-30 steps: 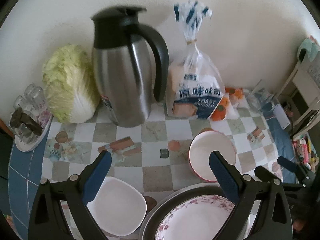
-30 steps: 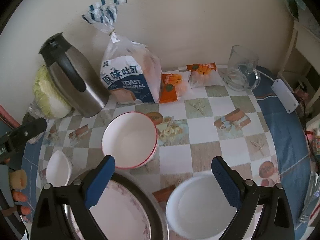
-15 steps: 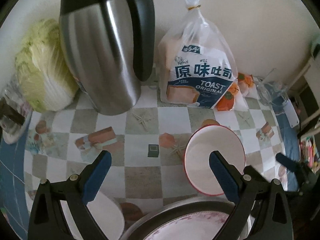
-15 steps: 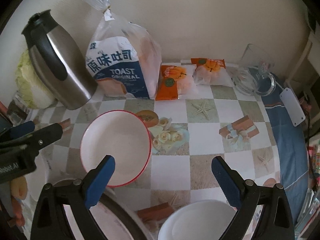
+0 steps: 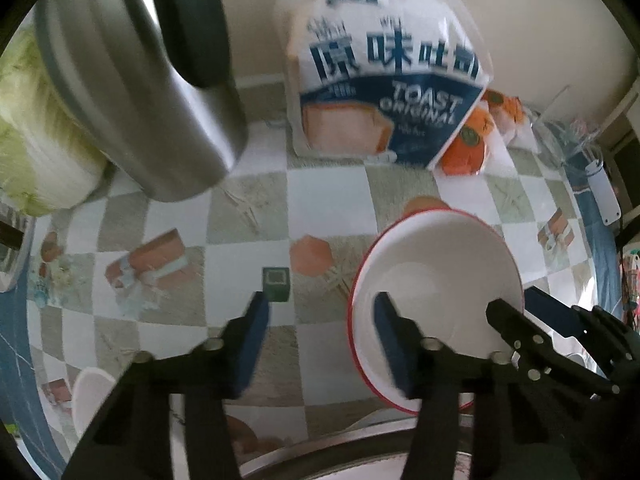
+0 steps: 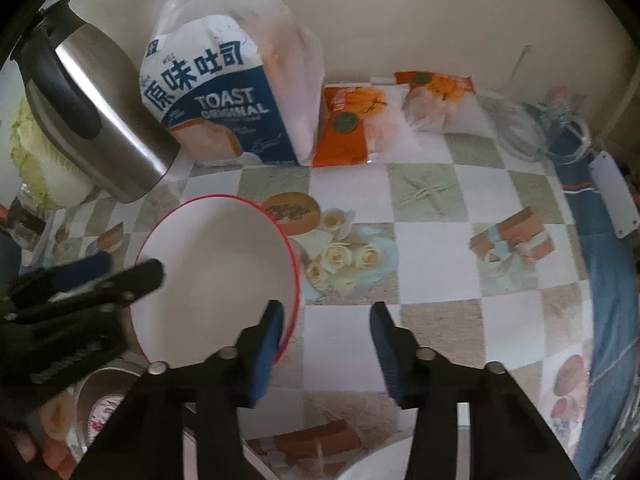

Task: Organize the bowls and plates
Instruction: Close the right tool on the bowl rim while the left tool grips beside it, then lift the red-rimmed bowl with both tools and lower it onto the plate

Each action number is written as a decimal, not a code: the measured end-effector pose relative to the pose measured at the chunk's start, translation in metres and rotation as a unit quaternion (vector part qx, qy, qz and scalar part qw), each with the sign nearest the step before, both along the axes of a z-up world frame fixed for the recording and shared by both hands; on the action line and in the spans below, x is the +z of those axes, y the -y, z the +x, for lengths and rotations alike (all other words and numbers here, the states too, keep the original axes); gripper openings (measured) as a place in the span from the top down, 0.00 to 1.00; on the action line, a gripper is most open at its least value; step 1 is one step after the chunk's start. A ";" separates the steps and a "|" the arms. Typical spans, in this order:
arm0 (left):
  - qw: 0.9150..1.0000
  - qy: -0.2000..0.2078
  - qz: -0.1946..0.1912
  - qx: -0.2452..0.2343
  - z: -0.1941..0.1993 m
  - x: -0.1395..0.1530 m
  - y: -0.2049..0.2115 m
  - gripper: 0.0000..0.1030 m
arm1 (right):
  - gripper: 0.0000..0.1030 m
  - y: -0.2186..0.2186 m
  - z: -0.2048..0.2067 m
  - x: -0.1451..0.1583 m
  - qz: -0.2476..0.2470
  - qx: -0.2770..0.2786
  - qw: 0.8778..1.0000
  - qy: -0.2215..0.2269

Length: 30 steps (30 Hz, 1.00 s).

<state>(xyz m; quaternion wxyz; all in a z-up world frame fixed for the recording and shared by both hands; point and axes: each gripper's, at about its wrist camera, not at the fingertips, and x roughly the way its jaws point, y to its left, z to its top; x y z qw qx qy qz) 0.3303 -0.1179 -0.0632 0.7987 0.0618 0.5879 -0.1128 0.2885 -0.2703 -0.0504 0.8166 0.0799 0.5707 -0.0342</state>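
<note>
I'm closing both hand-held grippers over one red-rimmed white bowl [image 5: 436, 276] sitting on the checked worktop [image 5: 248, 200]: my left hand-held gripper [image 5: 322, 344] is straddling its left rim, my right hand-held gripper [image 6: 326, 342] its right rim, pads not yet pressing. Behind it I'm counting one steel jug [image 6: 92, 120], one toast bag [image 6: 228, 96], two orange packets [image 6: 348, 128] and one cabbage [image 5: 36, 136]. A flowered plate [image 6: 106, 410] is lying in one metal basin [image 6: 96, 380] at the near edge.

Kettle [image 6: 92, 120] left of toast bag [image 6: 232, 96]; bowl [image 6: 216, 272] before both.
</note>
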 end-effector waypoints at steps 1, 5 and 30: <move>1.000 -0.004 -0.001 0.000 0.000 -0.003 0.001 0.54 | 0.64 -0.002 0.001 -0.001 0.001 0.004 1.000 0.000; 1.000 -0.024 -0.010 -0.006 0.000 -0.015 0.004 0.57 | 0.71 -0.011 0.006 -0.006 -0.006 0.013 1.000 -0.007; 0.998 0.018 -0.049 -0.045 -0.020 0.024 0.034 0.87 | 0.84 -0.003 -0.002 0.017 -0.011 0.024 1.000 0.012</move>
